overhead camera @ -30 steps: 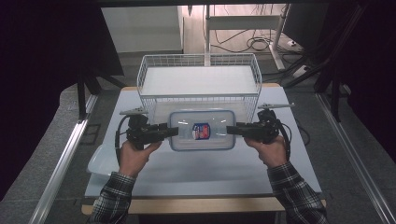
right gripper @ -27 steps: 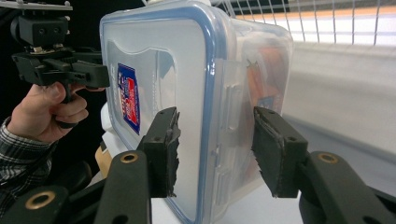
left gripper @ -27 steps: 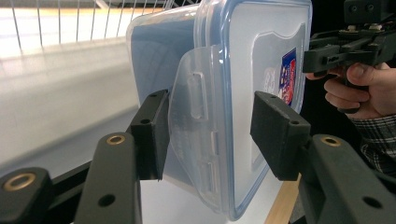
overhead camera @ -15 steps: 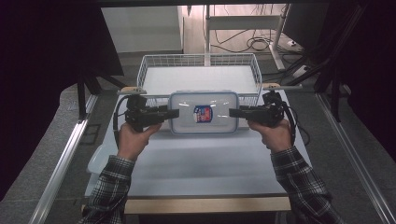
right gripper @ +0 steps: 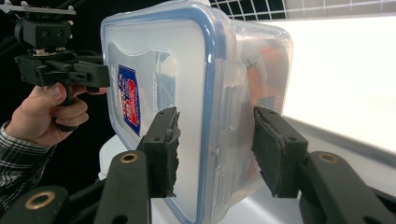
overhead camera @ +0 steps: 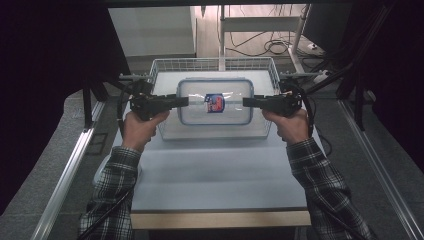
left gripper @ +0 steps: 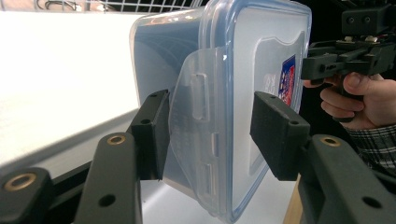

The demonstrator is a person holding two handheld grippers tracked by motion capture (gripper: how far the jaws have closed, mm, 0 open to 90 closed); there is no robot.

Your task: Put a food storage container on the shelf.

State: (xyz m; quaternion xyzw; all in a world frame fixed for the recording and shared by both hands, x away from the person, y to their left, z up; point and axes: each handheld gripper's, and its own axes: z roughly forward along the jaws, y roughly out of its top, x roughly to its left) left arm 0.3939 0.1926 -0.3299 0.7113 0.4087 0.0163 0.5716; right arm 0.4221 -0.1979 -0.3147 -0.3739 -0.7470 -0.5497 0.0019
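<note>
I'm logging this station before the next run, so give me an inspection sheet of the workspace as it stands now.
Surface: white table top, bare in front.
Job's things: clear plastic container with blue-rimmed lid and a red-and-blue label, held in the air by both ends in front of the white wire basket.
Clutter: nothing seen.
Grippers: left gripper clamps the container's left end across lid and base; right gripper clamps the right end the same way.
Cables: one black cable trails from the left gripper; loose cables lie on the floor behind.
Surroundings: metal rails beside the table, dark at both sides.
</note>
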